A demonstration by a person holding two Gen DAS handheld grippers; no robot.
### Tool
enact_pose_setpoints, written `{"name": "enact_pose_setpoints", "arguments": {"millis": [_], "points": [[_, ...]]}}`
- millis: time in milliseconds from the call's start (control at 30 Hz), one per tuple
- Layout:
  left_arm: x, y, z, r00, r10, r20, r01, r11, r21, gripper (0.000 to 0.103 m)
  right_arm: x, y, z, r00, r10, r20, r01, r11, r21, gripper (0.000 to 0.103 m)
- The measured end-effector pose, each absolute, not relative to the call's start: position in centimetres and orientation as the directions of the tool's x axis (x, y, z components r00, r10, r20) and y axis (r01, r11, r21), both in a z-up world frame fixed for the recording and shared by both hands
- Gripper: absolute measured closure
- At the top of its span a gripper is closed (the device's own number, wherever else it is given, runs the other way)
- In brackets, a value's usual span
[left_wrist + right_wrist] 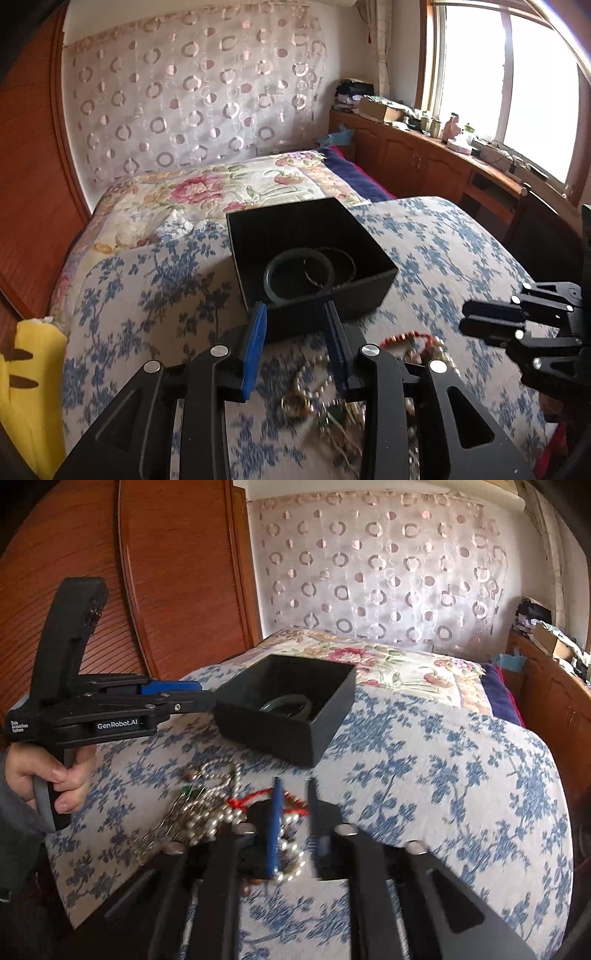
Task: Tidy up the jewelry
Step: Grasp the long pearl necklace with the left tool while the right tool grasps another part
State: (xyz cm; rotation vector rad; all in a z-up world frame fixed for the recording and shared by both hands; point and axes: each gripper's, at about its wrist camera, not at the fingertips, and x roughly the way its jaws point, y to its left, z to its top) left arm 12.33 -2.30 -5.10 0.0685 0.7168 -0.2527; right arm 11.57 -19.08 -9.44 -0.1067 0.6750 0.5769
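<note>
Two hand-held grippers are seen above a blue-flowered bedspread (443, 258). The left gripper (295, 314) is held wide open with nothing between its blue pads, just short of the near wall of an open black box (325, 306). Inside the box a dark green bangle (299, 277) and a thin dark bracelet (332, 269) are lying. The right gripper (295, 797) (blurred) is parted and empty, poised over a tangled pile of pearl and red bead jewelry (207, 812) beside the box.
</note>
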Motion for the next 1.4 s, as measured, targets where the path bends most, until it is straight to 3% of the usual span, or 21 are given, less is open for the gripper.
{"name": "enact_pose_setpoints", "arguments": {"millis": [567,600,733,1400], "points": [[10.2,-0.5,-7.5,0.694,-0.199,-0.692,0.229,0.972,-0.05,0.073,11.7,-17.5,-12.5,0.544,0.449,-0.709,-0.552,0.828,0.1,0.076],[10.2,-0.5,-7.7,0.691,-0.198,-0.696,0.23,0.972,-0.048,0.073,11.7,-17.5,-12.5,0.541,0.452,-0.709,-0.554,0.826,0.103,0.081],[10.5,-0.8,-8.2,0.678,-0.199,-0.708,0.238,0.97,-0.046,0.073,11.8,-17.5,-12.3,0.54,0.459,-0.705,-0.564,0.819,0.101,0.095],[14.7,-1.9,-10.5,0.57,-0.213,-0.794,0.303,0.952,-0.038,0.073,10.8,-21.3,-6.8,0.671,0.443,-0.594,-0.517,0.854,0.052,0.095]]}}
